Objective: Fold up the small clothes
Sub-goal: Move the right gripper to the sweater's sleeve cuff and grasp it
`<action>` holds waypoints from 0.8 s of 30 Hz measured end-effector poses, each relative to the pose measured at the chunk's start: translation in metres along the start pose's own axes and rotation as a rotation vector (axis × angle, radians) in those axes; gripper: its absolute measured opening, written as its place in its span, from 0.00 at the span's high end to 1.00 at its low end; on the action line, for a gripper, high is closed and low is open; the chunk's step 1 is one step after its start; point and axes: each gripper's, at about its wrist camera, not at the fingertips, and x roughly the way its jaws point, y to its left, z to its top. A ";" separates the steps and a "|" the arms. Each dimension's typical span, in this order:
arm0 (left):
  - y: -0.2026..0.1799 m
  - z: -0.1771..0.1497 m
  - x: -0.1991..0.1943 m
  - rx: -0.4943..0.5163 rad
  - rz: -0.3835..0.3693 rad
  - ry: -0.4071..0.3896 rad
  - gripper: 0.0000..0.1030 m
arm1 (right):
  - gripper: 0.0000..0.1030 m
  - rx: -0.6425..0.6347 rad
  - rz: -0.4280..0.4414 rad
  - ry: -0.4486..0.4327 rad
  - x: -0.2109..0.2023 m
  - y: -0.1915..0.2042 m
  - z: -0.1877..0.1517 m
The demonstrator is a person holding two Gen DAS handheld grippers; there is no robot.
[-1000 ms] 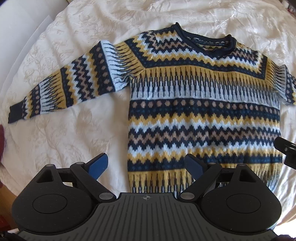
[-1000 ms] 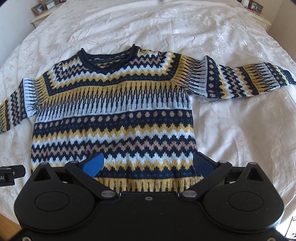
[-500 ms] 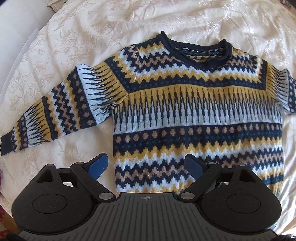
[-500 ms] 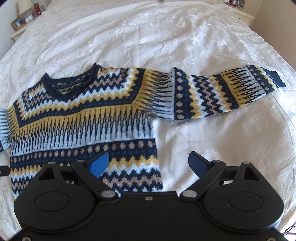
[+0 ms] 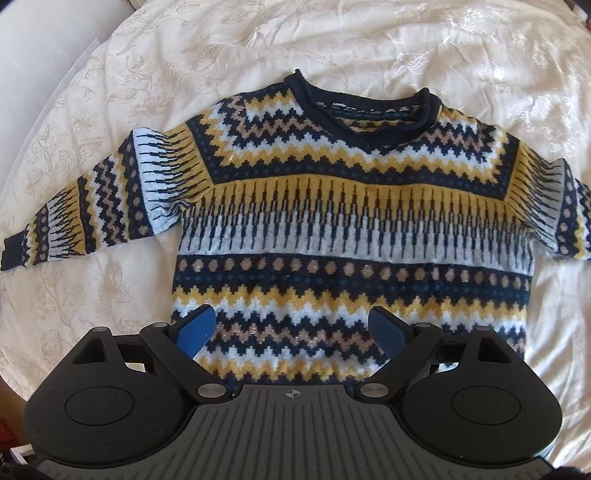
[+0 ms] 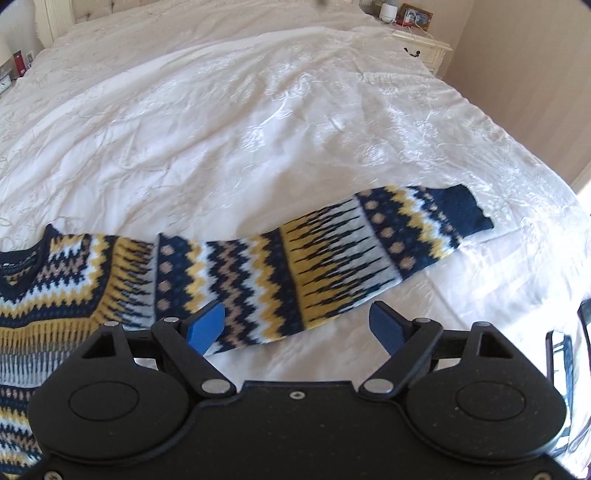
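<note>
My left gripper (image 5: 291,328) is spread wide and empty over the lower body of the navy, yellow and white zigzag knitted sweater (image 5: 351,229), which lies flat ahead on the cream embroidered bedspread (image 5: 461,66). My right gripper (image 6: 297,326), likewise agape, hangs above the outstretched sleeve (image 6: 332,266). The knit looks soft, thick and floppy; I'd pinch the dark cuff (image 6: 461,210), ahead-right, to fold it inward.

Bed: white embroidered bedspread (image 6: 295,122), sunlit
Headboard: pale, tufted (image 6: 74,14)
Nightstand: cream (image 6: 424,48), far right corner
Wall: beige (image 6: 517,74)
</note>
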 end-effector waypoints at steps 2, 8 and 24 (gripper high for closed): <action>-0.010 0.001 -0.002 -0.005 -0.001 -0.001 0.12 | 0.17 0.016 0.003 -0.011 0.004 -0.024 0.010; -0.034 0.004 -0.011 0.000 0.010 -0.012 0.12 | 0.17 0.092 -0.052 0.010 0.028 -0.087 0.032; -0.044 0.005 -0.012 -0.001 0.066 0.005 0.12 | 0.51 0.396 0.097 0.090 0.091 -0.155 0.035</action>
